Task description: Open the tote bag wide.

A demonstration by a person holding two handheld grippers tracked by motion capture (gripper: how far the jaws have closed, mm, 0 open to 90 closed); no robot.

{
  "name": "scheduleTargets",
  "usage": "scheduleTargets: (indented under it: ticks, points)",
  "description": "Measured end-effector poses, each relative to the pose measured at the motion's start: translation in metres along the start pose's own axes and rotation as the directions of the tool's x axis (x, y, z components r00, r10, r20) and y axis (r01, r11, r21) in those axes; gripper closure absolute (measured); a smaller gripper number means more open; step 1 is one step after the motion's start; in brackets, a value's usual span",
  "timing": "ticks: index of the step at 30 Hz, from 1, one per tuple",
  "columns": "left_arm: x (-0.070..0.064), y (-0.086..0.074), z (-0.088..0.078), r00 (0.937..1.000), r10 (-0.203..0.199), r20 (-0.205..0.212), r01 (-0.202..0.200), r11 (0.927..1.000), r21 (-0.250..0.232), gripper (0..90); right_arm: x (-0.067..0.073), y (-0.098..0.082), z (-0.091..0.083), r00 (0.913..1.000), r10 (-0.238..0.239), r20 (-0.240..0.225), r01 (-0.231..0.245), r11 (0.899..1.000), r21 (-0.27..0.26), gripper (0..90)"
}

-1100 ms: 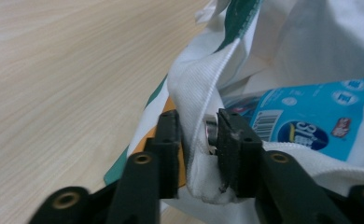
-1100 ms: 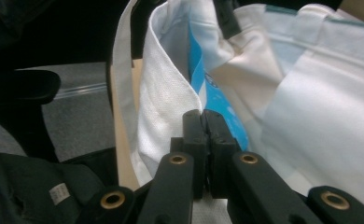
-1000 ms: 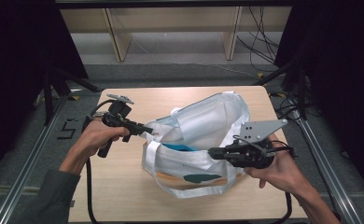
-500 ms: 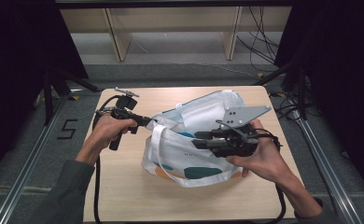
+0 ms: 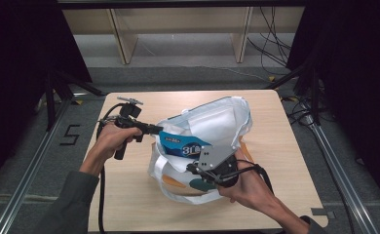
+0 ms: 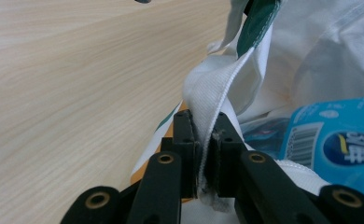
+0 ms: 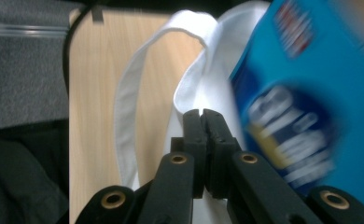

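A white tote bag (image 5: 217, 122) with green and orange print lies on the wooden table (image 5: 275, 126). A blue package (image 5: 182, 146) pokes out of its mouth. My left gripper (image 5: 160, 129) is at the bag's left side. In the left gripper view that gripper (image 6: 206, 126) is shut on a fold of the bag's white rim (image 6: 208, 88), with the blue package (image 6: 343, 144) just to the right. My right gripper (image 5: 190, 168) reaches over the bag's front. In the right gripper view its jaws (image 7: 201, 114) are shut at the bag's white edge (image 7: 222, 51), beside the blurred package (image 7: 301, 93).
A loose white bag handle (image 7: 124, 116) loops over the table to the left of my right gripper. Wooden shelf legs (image 5: 124, 44) and cables (image 5: 271, 44) are on the floor behind the table. Metal rails (image 5: 324, 146) run along both sides.
My right gripper has swung left across the bag's front, from its right side toward the middle. The bag has shifted and the blue package now shows more. My left gripper moved slightly back.
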State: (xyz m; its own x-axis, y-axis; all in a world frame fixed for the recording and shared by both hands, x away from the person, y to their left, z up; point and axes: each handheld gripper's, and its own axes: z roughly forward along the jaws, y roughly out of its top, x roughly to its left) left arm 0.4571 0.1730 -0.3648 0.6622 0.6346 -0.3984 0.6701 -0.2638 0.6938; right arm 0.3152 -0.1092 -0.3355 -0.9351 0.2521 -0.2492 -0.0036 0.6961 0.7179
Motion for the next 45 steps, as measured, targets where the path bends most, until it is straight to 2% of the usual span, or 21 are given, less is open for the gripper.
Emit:
scheduleTargets:
  ticks: [5, 9, 11, 13, 17, 19, 21, 23, 24, 26, 28, 29, 31, 34, 35, 36, 38, 41, 42, 44, 45]
  points:
    - [0.008, -0.017, 0.021, 1.0000, -0.008, 0.003, 0.008, 0.9996, 0.026, 82.4, 0.003, -0.046, 0.022, 0.9907, 0.123, -0.059, -0.122, 0.992, 0.021, 89.6]
    - [0.018, -0.027, 0.038, 0.9997, -0.005, -0.022, 0.007, 0.9977, 0.068, 82.7, 0.002, -0.071, 0.035, 0.9807, 0.187, -0.057, -0.185, 0.982, 0.039, 89.6]
    - [0.025, -0.033, 0.043, 0.9993, -0.035, -0.010, 0.036, 0.9973, 0.064, 83.0, 0.000, -0.082, 0.041, 0.9758, 0.206, -0.074, -0.203, 0.978, 0.041, 89.6]
    - [0.030, -0.040, 0.046, 0.9984, -0.054, 0.014, 0.053, 0.9967, 0.062, 83.0, 0.001, -0.090, 0.045, 0.9700, 0.224, -0.093, -0.222, 0.974, 0.041, 89.4]
    - [0.033, -0.049, 0.052, 0.9974, -0.071, 0.014, 0.070, 0.9958, 0.059, 83.1, 0.001, -0.098, 0.050, 0.9645, 0.242, -0.106, -0.240, 0.970, 0.035, 89.0]
    - [0.034, -0.051, 0.053, 0.9974, -0.071, 0.014, 0.070, 0.9960, 0.055, 83.1, 0.002, -0.099, 0.050, 0.9551, 0.275, -0.109, -0.276, 0.961, 0.013, 83.3]
    - [0.032, -0.051, 0.051, 0.9980, -0.062, 0.010, 0.061, 0.9970, 0.046, 83.3, 0.000, -0.099, 0.043, 0.9518, 0.279, -0.127, -0.284, 0.959, -0.021, 79.7]
    - [0.029, -0.050, 0.048, 0.9986, -0.051, 0.011, 0.050, 0.9978, 0.043, 83.5, -0.004, -0.097, 0.024, 0.9375, 0.321, -0.134, -0.333, 0.940, -0.077, 76.5]
    - [0.028, -0.049, 0.047, 0.9989, -0.046, 0.007, 0.046, 0.9982, 0.038, 83.5, -0.005, -0.096, 0.018, 0.9358, 0.328, -0.130, -0.342, 0.934, -0.105, 75.4]
    - [0.026, -0.047, 0.045, 0.9993, -0.036, 0.007, 0.036, 0.9985, 0.041, 83.5, -0.010, -0.093, -0.003, 0.9418, 0.326, -0.084, -0.335, 0.930, -0.151, 72.6]
    - [0.025, -0.047, 0.043, 0.9995, -0.031, 0.009, 0.031, 0.9988, 0.038, 83.5, -0.016, -0.092, -0.024, 0.9429, 0.332, -0.025, -0.331, 0.927, -0.174, 69.4]
    - [0.025, -0.047, 0.043, 0.9994, -0.034, 0.005, 0.034, 0.9990, 0.029, 83.6, -0.019, -0.092, -0.034, 0.9388, 0.344, -0.003, -0.339, 0.922, -0.189, 68.5]
    - [0.025, -0.047, 0.042, 0.9994, -0.033, 0.009, 0.032, 0.9991, 0.026, 83.6, -0.027, -0.096, -0.054, 0.9246, 0.379, 0.035, -0.365, 0.908, -0.206, 65.6]
    - [0.025, -0.047, 0.042, 0.9992, -0.038, 0.008, 0.038, 0.9990, 0.022, 83.5, -0.043, -0.105, -0.075, 0.8879, 0.430, 0.163, -0.393, 0.893, -0.217, 62.9]
    - [0.025, -0.047, 0.042, 0.9993, -0.038, 0.006, 0.037, 0.9990, 0.022, 83.5, -0.049, -0.109, -0.077, 0.8574, 0.473, 0.203, -0.431, 0.875, -0.219, 61.8]
    - [0.024, -0.046, 0.042, 0.9993, -0.036, 0.006, 0.036, 0.9991, 0.024, 83.5, -0.059, -0.116, -0.080, 0.8457, 0.481, 0.232, -0.437, 0.873, -0.215, 60.5]
    - [0.024, -0.046, 0.041, 0.9993, -0.035, 0.008, 0.035, 0.9990, 0.026, 83.5, -0.077, -0.127, -0.076, 0.7880, 0.566, 0.243, -0.520, 0.823, -0.230, 56.1]
    - [0.022, -0.045, 0.041, 0.9996, -0.026, -0.007, 0.027, 0.9994, 0.024, 83.6, -0.092, -0.132, -0.063, 0.7673, 0.605, 0.214, -0.564, 0.795, -0.222, 55.7]
    - [0.022, -0.045, 0.041, 0.9997, -0.025, -0.007, 0.026, 0.9992, 0.030, 83.5, -0.096, -0.131, -0.059, 0.7673, 0.612, 0.191, -0.581, 0.790, -0.197, 55.5]
    - [0.021, -0.044, 0.041, 0.9998, -0.014, -0.015, 0.015, 0.9994, 0.031, 83.4, -0.101, -0.129, -0.048, 0.7473, 0.627, 0.221, -0.600, 0.779, -0.183, 52.6]
    - [0.021, -0.044, 0.041, 0.9997, -0.013, -0.018, 0.014, 0.9994, 0.031, 83.4, -0.106, -0.129, -0.044, 0.7513, 0.617, 0.234, -0.596, 0.787, -0.161, 53.2]
